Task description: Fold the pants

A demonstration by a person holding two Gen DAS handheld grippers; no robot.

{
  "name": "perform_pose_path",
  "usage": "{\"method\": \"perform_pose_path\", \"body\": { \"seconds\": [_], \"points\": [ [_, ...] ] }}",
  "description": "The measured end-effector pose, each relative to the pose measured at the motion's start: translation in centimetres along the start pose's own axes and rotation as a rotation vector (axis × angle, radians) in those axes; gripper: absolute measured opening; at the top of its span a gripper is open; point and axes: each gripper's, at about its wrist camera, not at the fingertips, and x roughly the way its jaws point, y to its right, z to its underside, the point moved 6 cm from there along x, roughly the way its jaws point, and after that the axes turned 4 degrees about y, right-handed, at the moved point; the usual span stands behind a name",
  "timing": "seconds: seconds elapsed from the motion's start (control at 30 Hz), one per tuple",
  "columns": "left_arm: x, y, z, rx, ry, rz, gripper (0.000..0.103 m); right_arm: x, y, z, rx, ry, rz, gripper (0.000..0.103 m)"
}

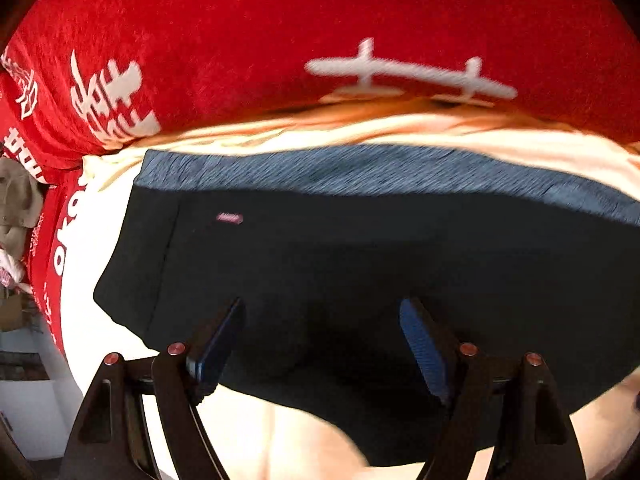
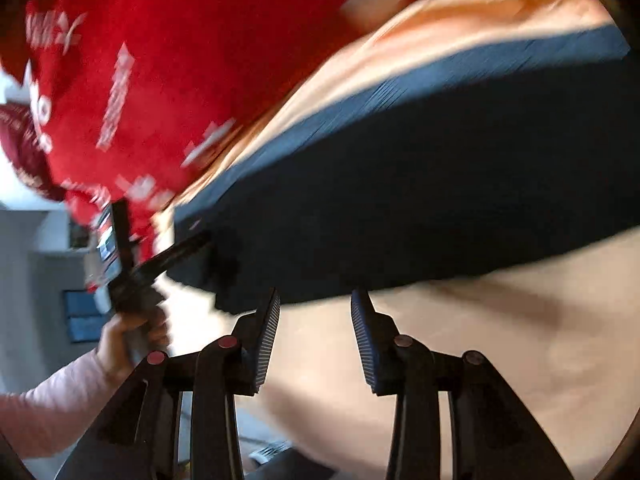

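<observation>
The black pants (image 1: 360, 264) with a grey-blue waistband (image 1: 360, 172) lie flat on a cream sheet (image 1: 104, 240). My left gripper (image 1: 320, 320) is open, its fingers over the near part of the pants. In the right wrist view the pants (image 2: 420, 200) lie ahead and the image is blurred by motion. My right gripper (image 2: 316, 308) is open and empty, its fingertips at the near edge of the pants. The left gripper (image 2: 176, 252) shows there at the left, held in a hand, its tips at the pants' corner.
A red cloth with white lettering (image 1: 280, 32) lies beyond the pants, also in the right wrist view (image 2: 160, 60). A crumpled grey-beige item (image 1: 16, 204) lies at the far left. The cream sheet (image 2: 500, 340) spreads to the right of my right gripper.
</observation>
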Motion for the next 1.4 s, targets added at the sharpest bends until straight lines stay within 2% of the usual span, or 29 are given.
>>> {"method": "perform_pose_path", "body": {
  "seconds": [0.1, 0.17, 0.3, 0.43, 0.47, 0.5, 0.53, 0.63, 0.67, 0.7, 0.73, 0.87, 0.97, 1.07, 1.13, 1.17, 1.23, 1.33, 1.4],
  "points": [
    [1.2, -1.3, 1.1, 0.015, 0.006, 0.026, 0.081, 5.1, -3.0, 3.2, 0.033, -0.046, -0.055, 0.041],
    [2.1, -2.6, 0.3, 0.033, 0.014, 0.041, 0.081, 8.0, -5.2, 4.8, 0.064, -0.058, -0.085, 0.041],
    [4.4, -7.1, -1.0, 0.089, 0.061, 0.009, 0.081, 13.1, -8.8, 5.2, 0.134, -0.038, -0.162, 0.041],
    [7.1, -11.9, -1.3, 0.111, 0.065, -0.028, 0.081, 15.9, -10.0, 6.9, 0.184, -0.013, -0.170, 0.041],
    [7.4, -12.7, -1.1, 0.105, 0.070, 0.001, 0.085, 16.1, -10.0, 6.7, 0.187, -0.006, -0.174, 0.041],
    [7.8, -13.4, -1.2, 0.094, 0.080, 0.023, 0.094, 16.4, -10.3, 6.6, 0.186, 0.004, -0.181, 0.041],
    [8.6, -14.4, -1.4, 0.086, 0.081, 0.033, 0.096, 16.7, -10.5, 6.5, 0.183, 0.020, -0.189, 0.041],
    [10.4, -16.4, -1.9, 0.015, 0.054, 0.134, 0.097, 17.3, -10.4, 5.3, 0.223, 0.034, -0.206, 0.043],
    [10.4, -16.6, -1.9, 0.014, 0.054, 0.141, 0.097, 17.9, -10.5, 4.9, 0.247, 0.024, -0.202, 0.039],
    [10.5, -16.8, -2.0, 0.023, 0.057, 0.142, 0.097, 18.1, -10.6, 4.6, 0.249, 0.011, -0.169, 0.013],
    [10.4, -17.0, -2.0, 0.039, 0.062, 0.141, 0.097, 18.2, -11.0, 4.2, 0.227, 0.012, -0.128, 0.008],
    [12.1, -19.7, -2.2, 0.065, 0.073, 0.141, 0.097, 16.0, -12.7, 5.2, 0.167, 0.048, -0.093, 0.008],
    [13.1, -21.3, -2.3, 0.049, 0.069, 0.148, 0.098, 17.0, -11.0, 6.5, 0.176, 0.024, -0.012, 0.008],
    [13.1, -22.4, -2.4, 0.058, 0.057, 0.111, 0.097, 17.2, -10.1, 7.2, 0.165, 0.014, -0.003, 0.008],
    [12.2, -22.3, -2.1, 0.060, 0.046, 0.094, 0.097, 16.5, -9.9, 7.8, 0.164, -0.031, 0.022, 0.015],
    [11.5, -22.2, -2.0, 0.060, 0.053, 0.103, 0.097, 15.7, -9.5, 8.3, 0.161, -0.069, 0.069, 0.015],
    [9.7, -21.1, -1.9, 0.072, 0.072, 0.136, 0.097, 13.4, -9.3, 8.1, 0.138, -0.055, 0.084, 0.017],
    [7.1, -17.3, -1.5, 0.121, 0.104, 0.226, 0.097, 9.4, -10.0, 4.9, -0.018, 0.051, 0.193, 0.017],
    [6.3, -13.9, -1.1, 0.152, 0.109, 0.295, 0.097, 8.1, -10.3, 2.6, -0.089, 0.100, 0.258, 0.017]
  ]
}}
